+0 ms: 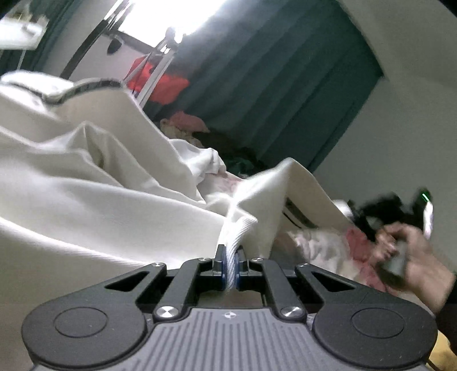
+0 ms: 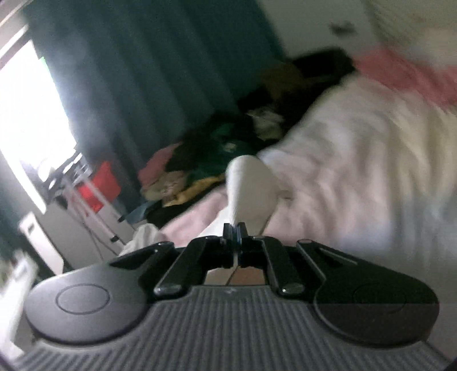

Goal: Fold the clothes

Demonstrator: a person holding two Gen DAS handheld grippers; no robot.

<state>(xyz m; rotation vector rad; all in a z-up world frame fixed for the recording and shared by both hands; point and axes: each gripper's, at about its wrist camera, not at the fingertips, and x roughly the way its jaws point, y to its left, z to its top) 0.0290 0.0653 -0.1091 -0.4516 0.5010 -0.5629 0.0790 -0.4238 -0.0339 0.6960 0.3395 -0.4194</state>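
1. Left claw [image 1: 230, 266] is clamped on a ribbed cuff or hem of the cream garment [image 1: 100, 182], with the fabric bunched up between the pads. The rest of the garment spreads off to the left in big loose folds, half lifted, the rest trailing down onto the bed

2. Right claw [image 2: 235, 232] is clamped too, on a pale corner of cloth [image 2: 250, 185] that stands up just past the tips. It looks like the same cream garment, but that view is too smeared to be sure

3. The left view also catches the person's right hand [image 1: 411, 254] on its claw handle, low at the right

4. The step looks like spreading the piece out before folding. To do it well, he or she should probably keep both pinches firm, draw the two corners apart until the edge between them goes taut, then lay it flat on the bed

5. Risk: thick ribbing could slip out if tugged hard

6. No table here, just a bed with a pink and white cover [image 2: 357, 171]. A heap of dark, green and yellow clothes [image 2: 217, 154] sits at the far side, well apart from the claws

7. Teal curtains [image 1: 271, 85], a bright window [image 1: 171, 14], something red [image 2: 98, 185] by a white stand
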